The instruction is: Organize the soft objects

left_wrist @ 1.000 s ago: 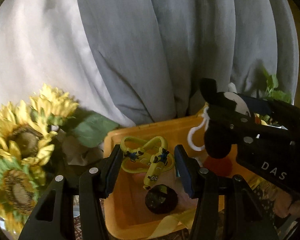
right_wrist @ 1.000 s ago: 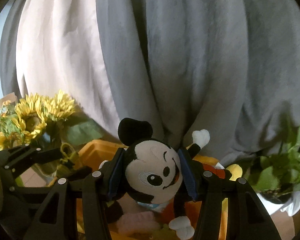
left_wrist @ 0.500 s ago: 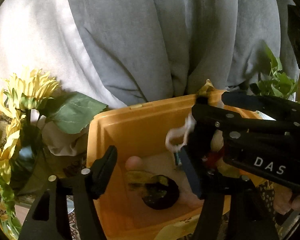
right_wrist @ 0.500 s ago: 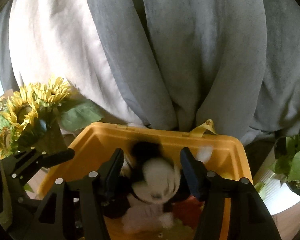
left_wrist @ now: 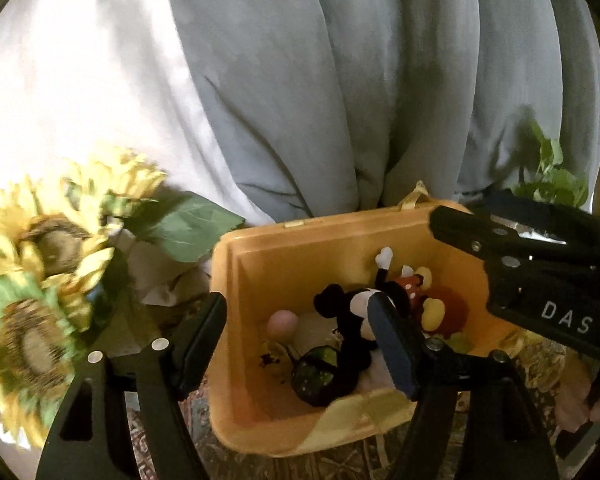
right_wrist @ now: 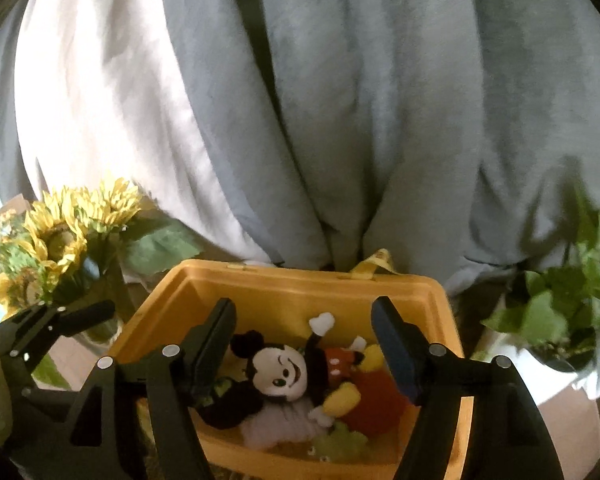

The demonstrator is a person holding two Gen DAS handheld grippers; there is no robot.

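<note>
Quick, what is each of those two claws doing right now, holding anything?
Left gripper: jaws opening, nothing held.
Right gripper: jaws opening, empty; the mouse plush lies loose in the yellow bin.

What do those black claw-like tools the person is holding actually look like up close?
Each is matte black plastic with two angular, tapering fingers, silver screw heads along the arms and dark blue pads on the inner faces. The left gripper and right gripper look identical. White letters "DAS" mark the right gripper's side in the left wrist view.
</note>
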